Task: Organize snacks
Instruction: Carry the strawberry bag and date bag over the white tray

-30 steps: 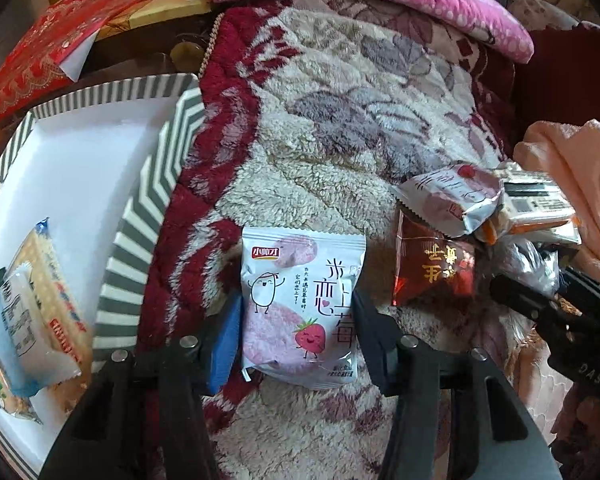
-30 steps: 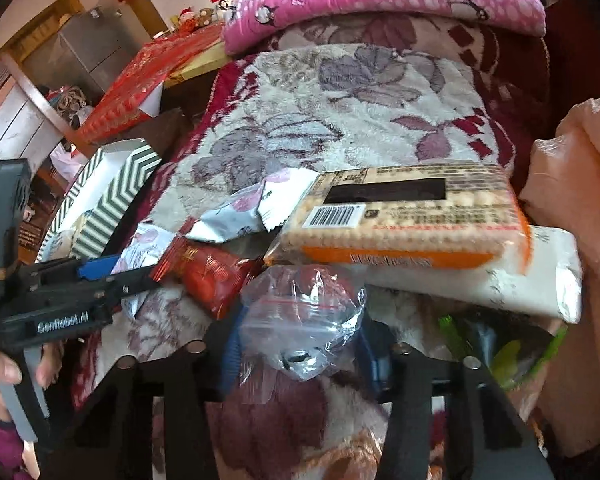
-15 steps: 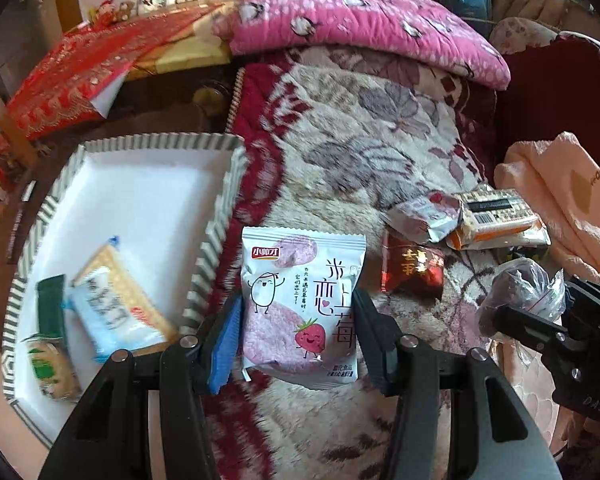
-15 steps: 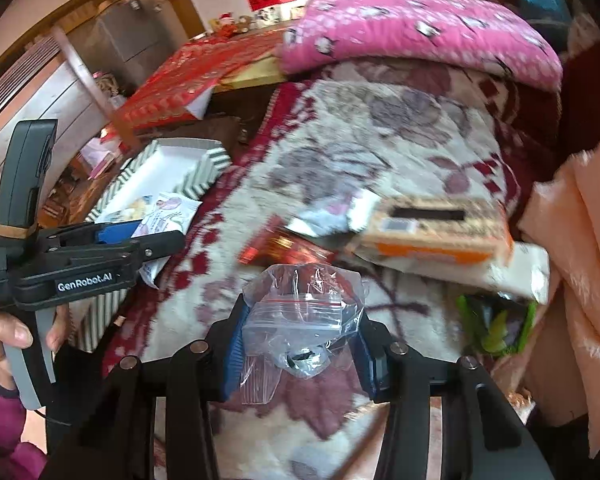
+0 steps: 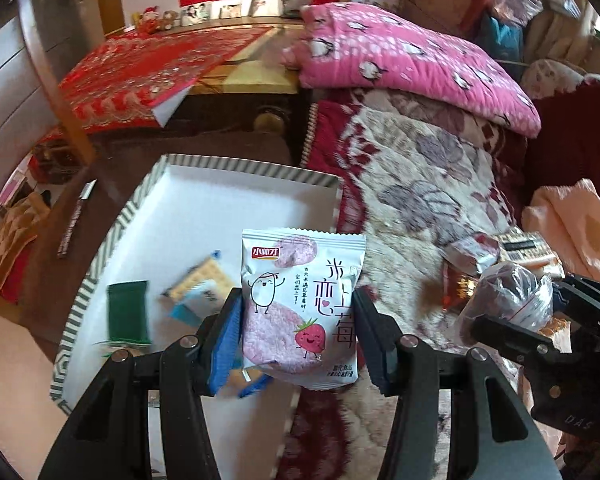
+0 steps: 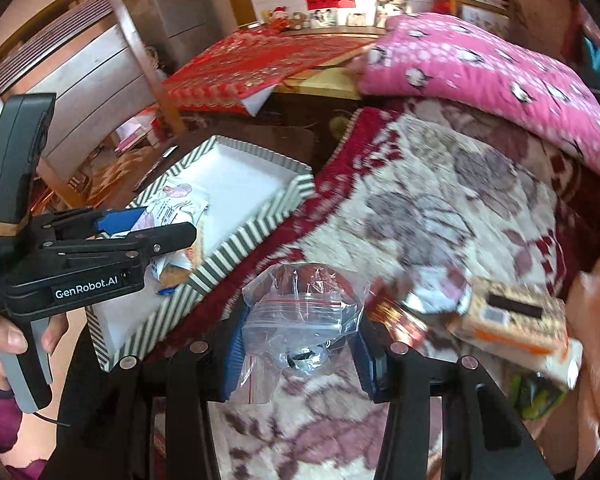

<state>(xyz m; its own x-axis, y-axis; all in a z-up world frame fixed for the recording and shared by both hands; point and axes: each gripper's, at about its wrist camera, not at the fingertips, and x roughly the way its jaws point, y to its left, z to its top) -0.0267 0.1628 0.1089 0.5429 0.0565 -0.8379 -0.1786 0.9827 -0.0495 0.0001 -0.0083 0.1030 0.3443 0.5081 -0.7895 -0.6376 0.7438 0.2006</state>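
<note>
My left gripper (image 5: 298,296) is shut on a white and pink strawberry snack packet (image 5: 300,312), lifted over the right side of the striped box (image 5: 112,240). A green packet (image 5: 127,312) and a cracker packet (image 5: 200,280) lie on the box's white floor. My right gripper (image 6: 300,320) is shut on a clear zip bag (image 6: 304,312), held above the flowered blanket (image 6: 440,200) beside the box's striped wall (image 6: 236,248). On the blanket to the right lie a biscuit pack (image 6: 508,316), a red packet (image 6: 396,314) and a green packet (image 6: 536,396). The right wrist view also shows the left gripper (image 6: 168,222) over the box.
A pink quilt (image 5: 412,60) lies across the far end of the blanket. A table with a red cloth (image 5: 148,68) stands behind the box. Peach fabric (image 5: 572,224) bunches at the right. A person's hand (image 6: 8,340) grips the left gripper's handle.
Both grippers have risen and moved left with their loads. The strawberry packet went from above the blanket to over the box's right side. The zip bag left the snack pile.
</note>
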